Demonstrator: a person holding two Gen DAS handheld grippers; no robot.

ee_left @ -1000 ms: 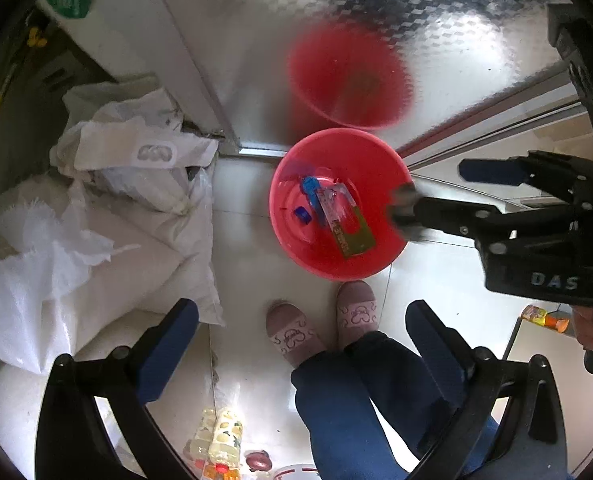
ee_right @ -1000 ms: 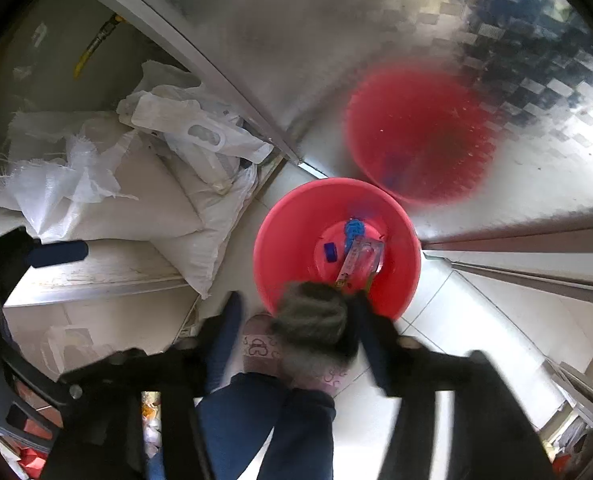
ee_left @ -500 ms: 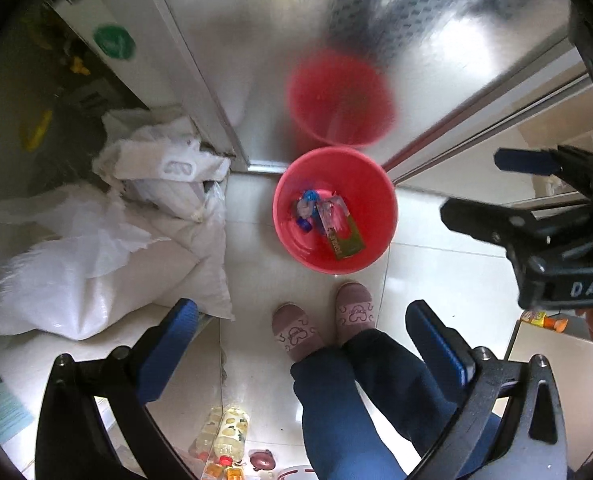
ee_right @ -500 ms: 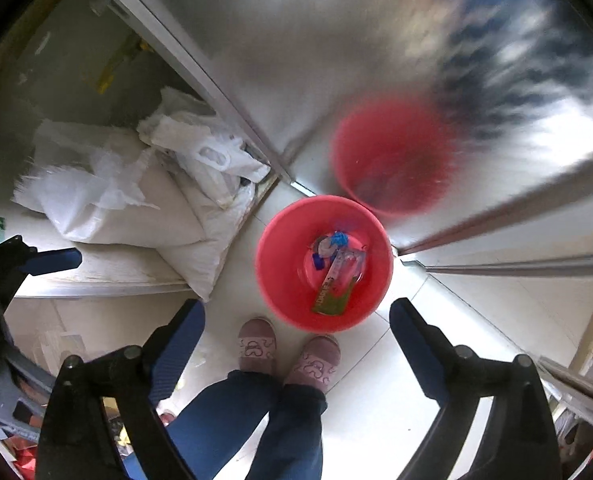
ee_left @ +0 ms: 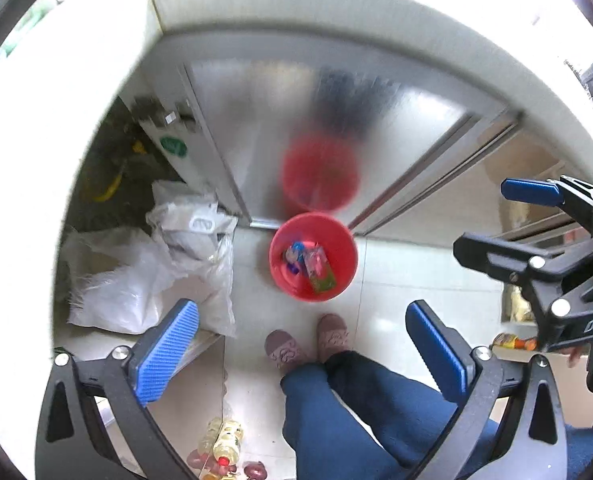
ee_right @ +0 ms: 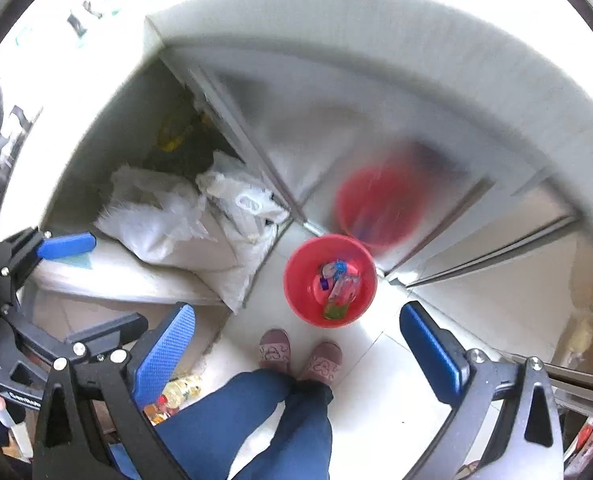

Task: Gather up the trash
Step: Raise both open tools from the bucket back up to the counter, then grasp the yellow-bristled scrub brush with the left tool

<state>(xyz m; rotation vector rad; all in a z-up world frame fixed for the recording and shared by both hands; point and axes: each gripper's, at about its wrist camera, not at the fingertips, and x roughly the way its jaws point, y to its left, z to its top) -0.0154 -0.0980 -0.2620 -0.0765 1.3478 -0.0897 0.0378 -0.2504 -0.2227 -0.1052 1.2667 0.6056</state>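
A red bin (ee_left: pixel 338 246) stands on the white tiled floor far below, against a metal cabinet door. Trash lies in it (ee_left: pixel 310 264): a green and pink wrapper, blue bits and a pale wad. My left gripper (ee_left: pixel 300 346) hangs open high above the floor with nothing between its blue pads. My right gripper (ee_right: pixel 298 354) is just as high; its jaws are opening and hold nothing. In the right wrist view the bin (ee_right: pixel 300 280) with its trash (ee_right: pixel 338 284) sits beyond the fingers. Each gripper shows in the other's view, the right one (ee_left: pixel 508 220) and the left one (ee_right: pixel 92 288).
White sacks (ee_left: pixel 136 280) are heaped to the left of the bin. A person's feet in pink slippers (ee_left: pixel 308 344) and blue trousers stand just in front of it. Bottles (ee_left: pixel 222 444) lie on the floor by the legs. A white counter edge (ee_left: pixel 336 12) arches above the cabinet.
Both grippers have risen well above the bin. The right gripper's jaws spread wide, and the grey wad that was between them is gone from them; a pale wad now lies in the bin.
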